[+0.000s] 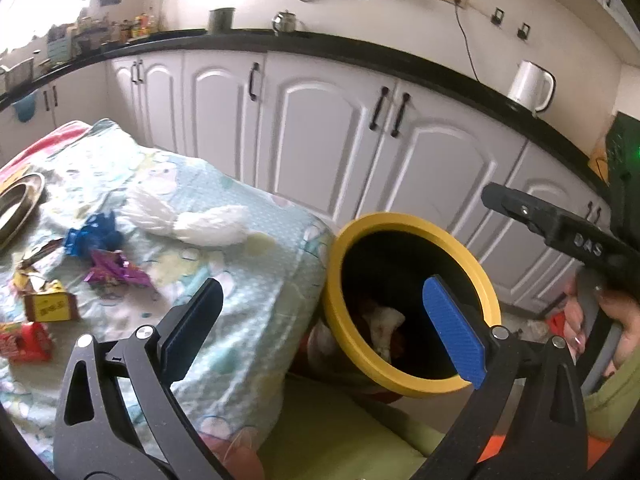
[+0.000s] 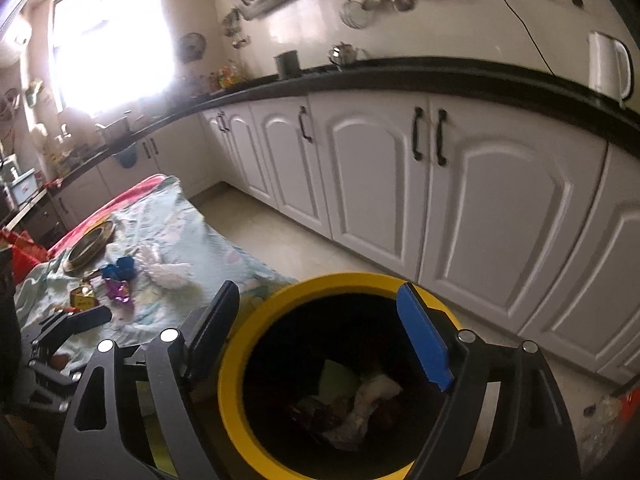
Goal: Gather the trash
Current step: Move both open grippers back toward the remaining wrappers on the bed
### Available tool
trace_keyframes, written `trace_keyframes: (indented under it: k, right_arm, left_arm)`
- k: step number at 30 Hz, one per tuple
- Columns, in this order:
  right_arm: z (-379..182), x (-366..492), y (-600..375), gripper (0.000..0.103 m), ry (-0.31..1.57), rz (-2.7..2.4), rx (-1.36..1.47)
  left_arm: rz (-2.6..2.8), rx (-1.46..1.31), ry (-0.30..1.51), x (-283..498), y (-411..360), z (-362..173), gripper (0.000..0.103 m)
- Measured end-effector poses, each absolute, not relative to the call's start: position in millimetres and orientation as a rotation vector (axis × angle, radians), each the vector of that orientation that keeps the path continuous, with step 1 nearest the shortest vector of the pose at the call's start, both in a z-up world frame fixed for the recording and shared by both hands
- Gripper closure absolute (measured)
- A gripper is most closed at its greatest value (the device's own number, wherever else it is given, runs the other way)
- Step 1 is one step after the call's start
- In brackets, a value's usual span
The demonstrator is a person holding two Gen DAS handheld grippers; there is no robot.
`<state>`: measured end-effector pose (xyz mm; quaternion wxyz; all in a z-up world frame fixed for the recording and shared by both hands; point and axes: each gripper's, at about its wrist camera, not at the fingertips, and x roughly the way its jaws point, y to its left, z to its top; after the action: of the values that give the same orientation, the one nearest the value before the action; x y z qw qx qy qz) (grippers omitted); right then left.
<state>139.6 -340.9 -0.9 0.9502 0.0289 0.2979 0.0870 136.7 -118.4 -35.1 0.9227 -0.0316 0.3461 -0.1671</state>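
Observation:
A yellow-rimmed black bin [image 1: 412, 240] stands beside the cloth-covered table [image 1: 248, 280]; it holds crumpled white paper [image 1: 382, 322] and other scraps. My left gripper [image 1: 324, 308] is open and empty, over the table's corner next to the bin. My right gripper [image 2: 320, 312] is open and empty, right above the bin [image 2: 240, 364], with white paper [image 2: 374, 394] inside. On the table lie a white tissue [image 1: 188, 216], a blue wrapper [image 1: 94, 234], a purple wrapper [image 1: 114, 270], a brown box [image 1: 50, 306] and a red packet [image 1: 24, 340].
A steel plate [image 1: 18, 204] lies at the table's far left. White kitchen cabinets [image 1: 320, 132] under a black counter run behind, with a white kettle [image 1: 530, 86]. The right gripper's body [image 1: 560, 224] is at the right of the left wrist view.

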Motion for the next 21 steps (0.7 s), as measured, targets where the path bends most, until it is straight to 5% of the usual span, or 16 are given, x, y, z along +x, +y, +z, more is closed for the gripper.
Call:
trace_keyframes:
  k: [21]
  right_arm:
    - [22,115,-282,0.024,0.503,0.296,-0.051]
  left_arm:
    - [-0.174,-0.136,0.601,124,-53,-6,0.011]
